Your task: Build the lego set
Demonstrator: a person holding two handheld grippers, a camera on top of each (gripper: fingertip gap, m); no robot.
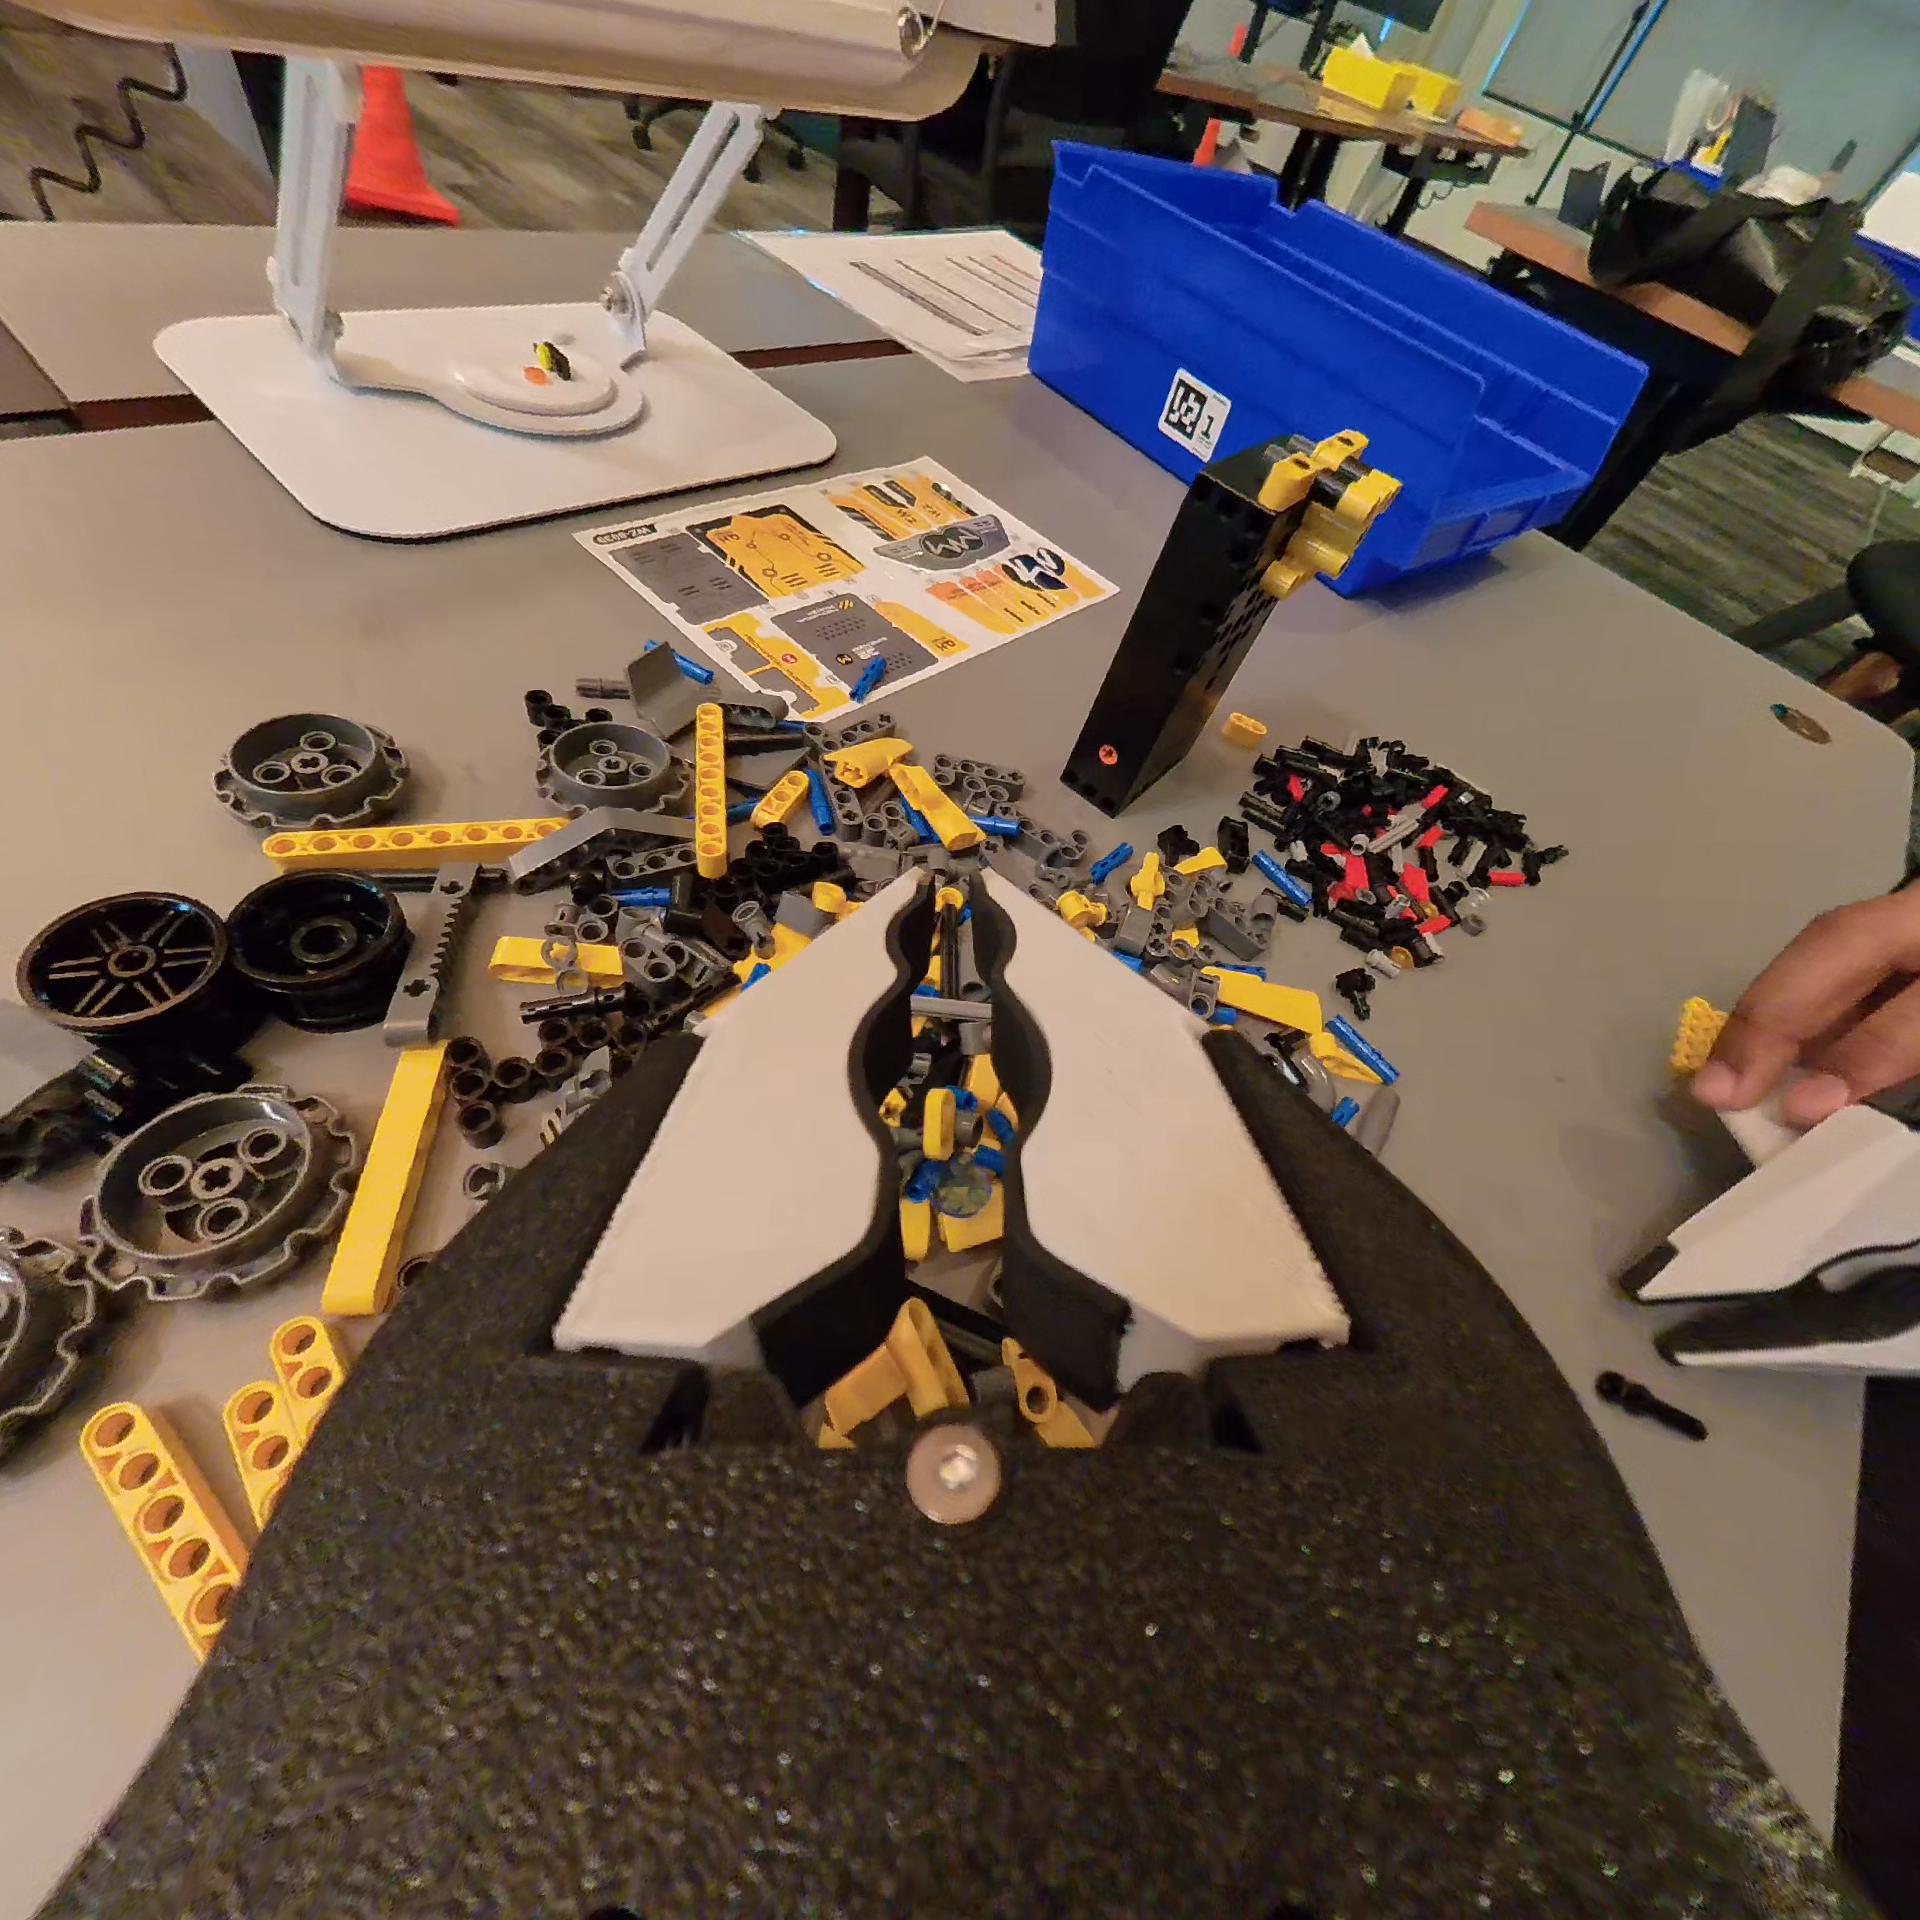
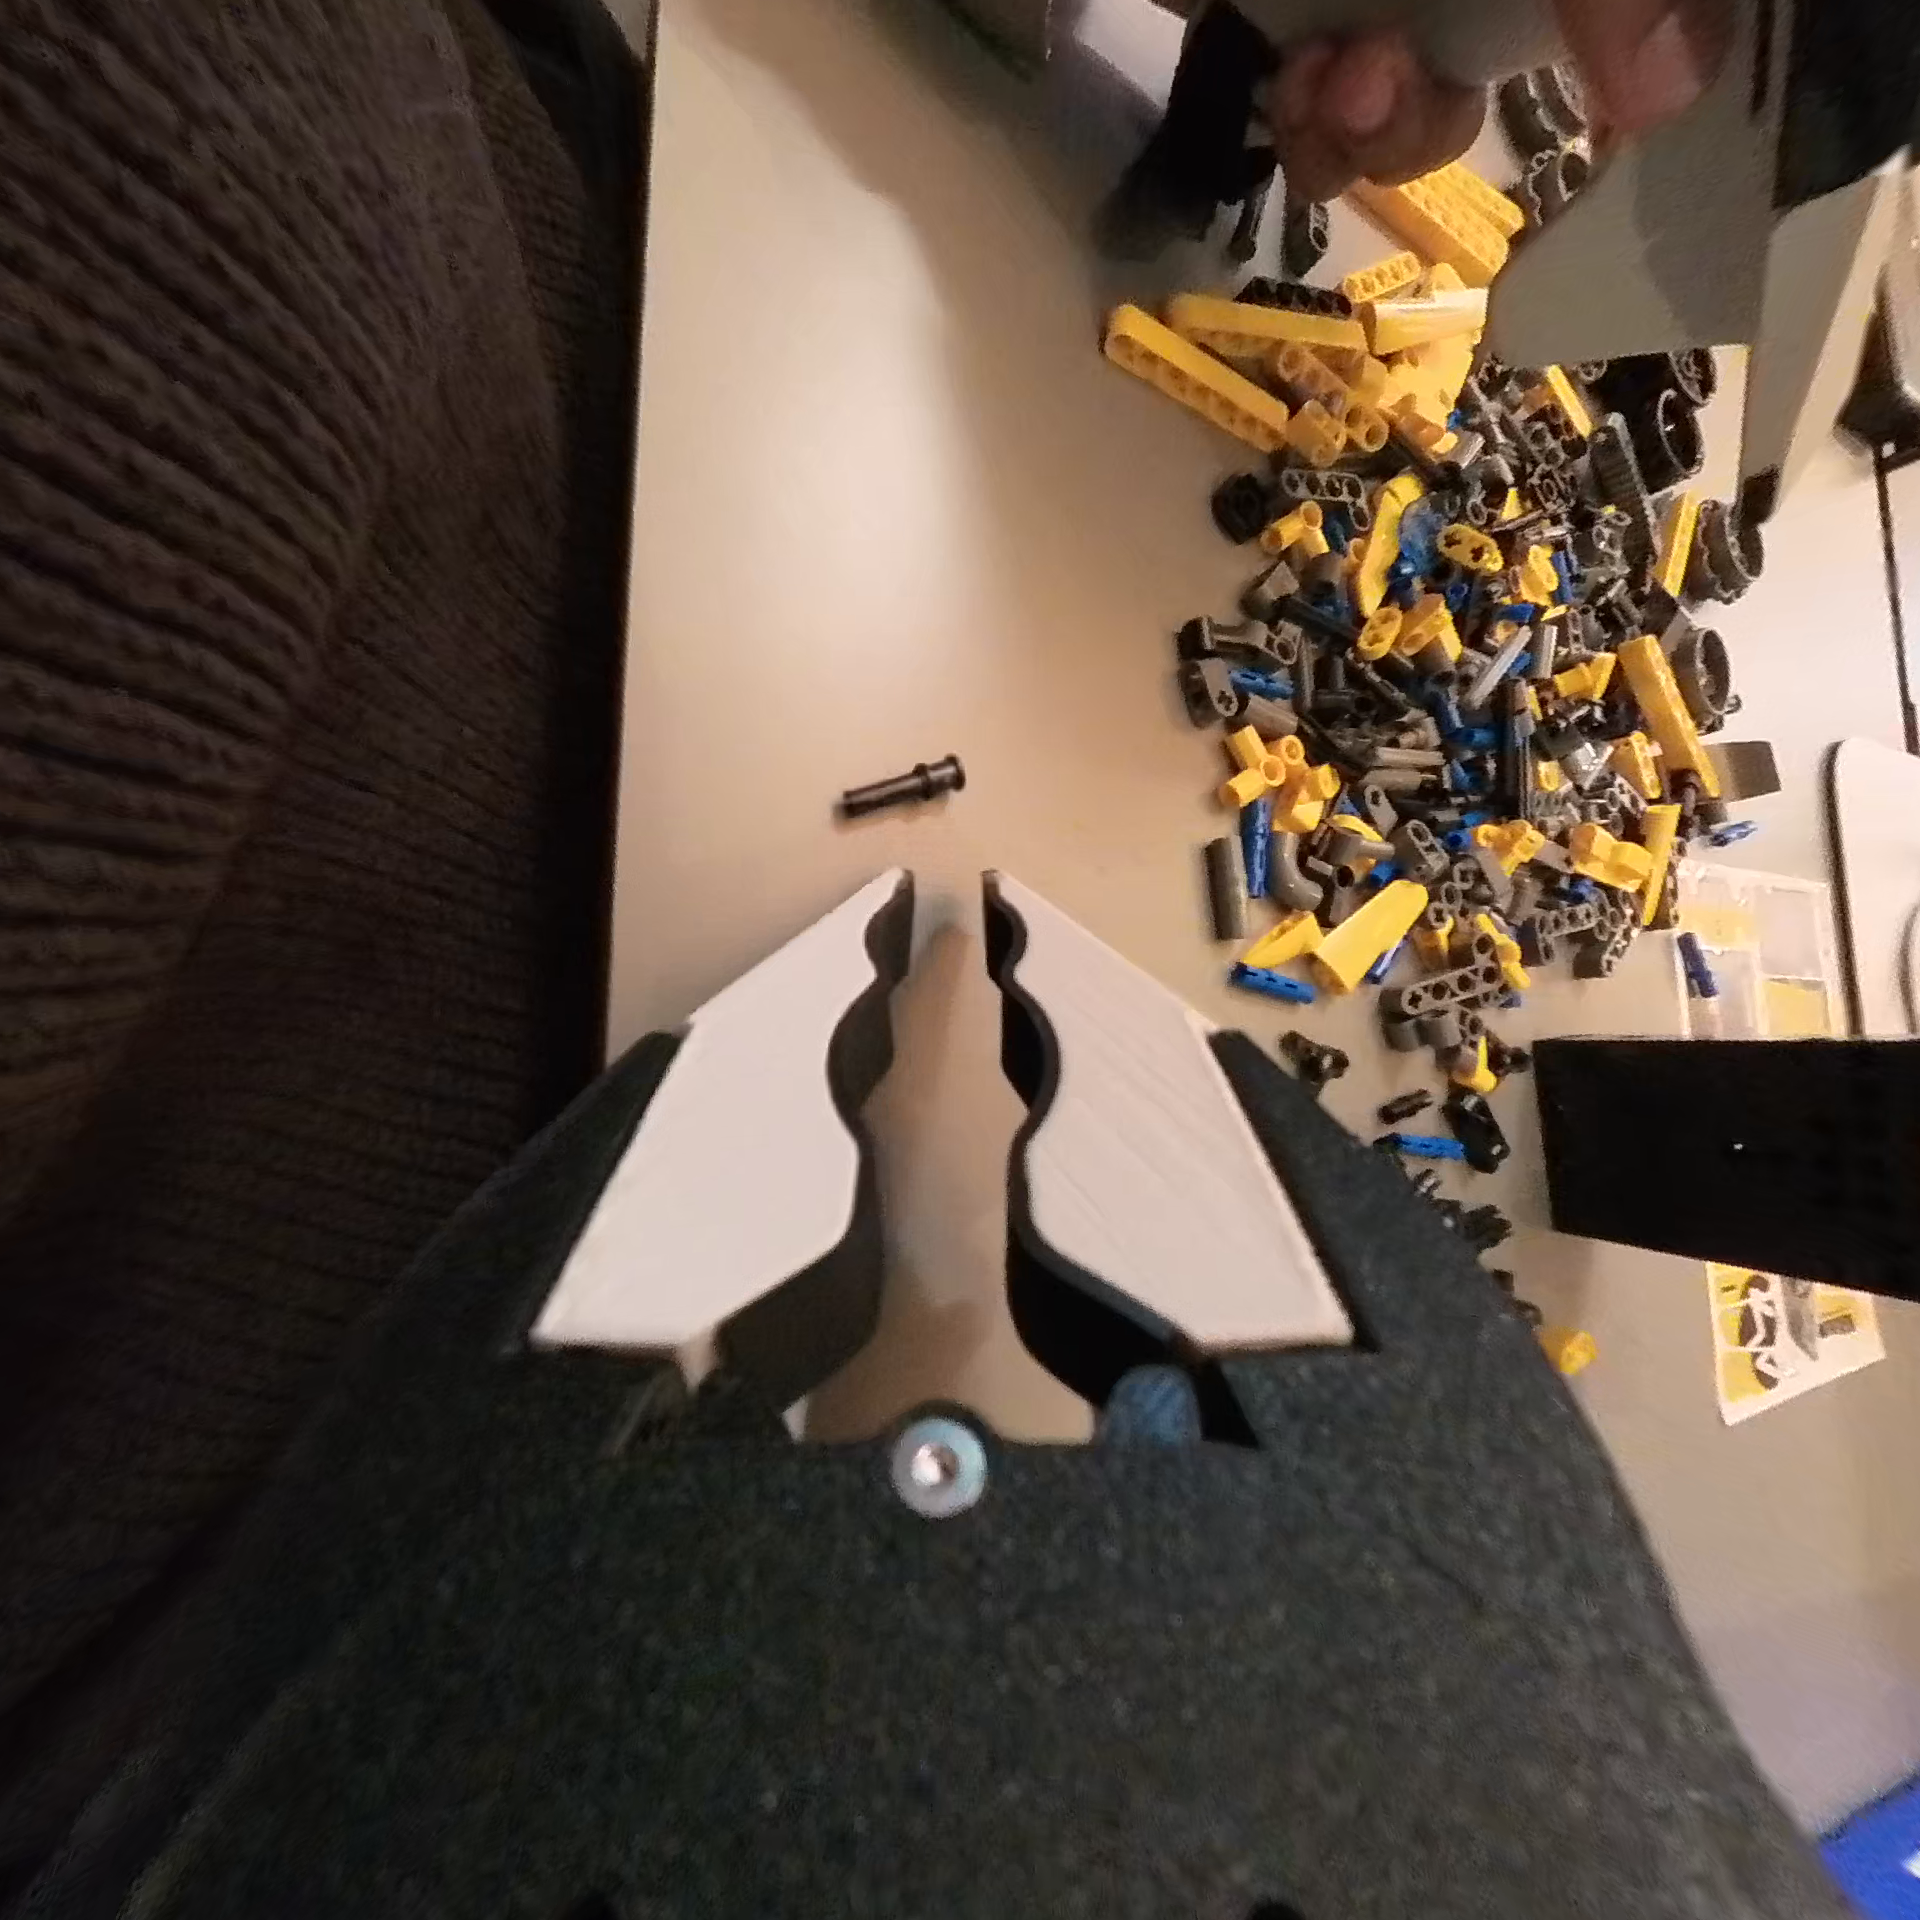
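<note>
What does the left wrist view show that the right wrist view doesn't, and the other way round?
Only the left wrist view: the blue bin, the white stand, the loose wheels and the left gripper nearly closed over the parts pile. Only the right wrist view: a dark knitted sleeve and the right gripper slightly open, empty. Both: the pile, the black pin, the black block and the sticker sheet.

Left wrist view is looking down, close over the parts pile (image 1: 831, 883), facing the worktop's far edge. Right wrist view is facing along its near edge, sharing the pile (image 2: 1455, 665) and black pin (image 2: 902, 787).
</note>
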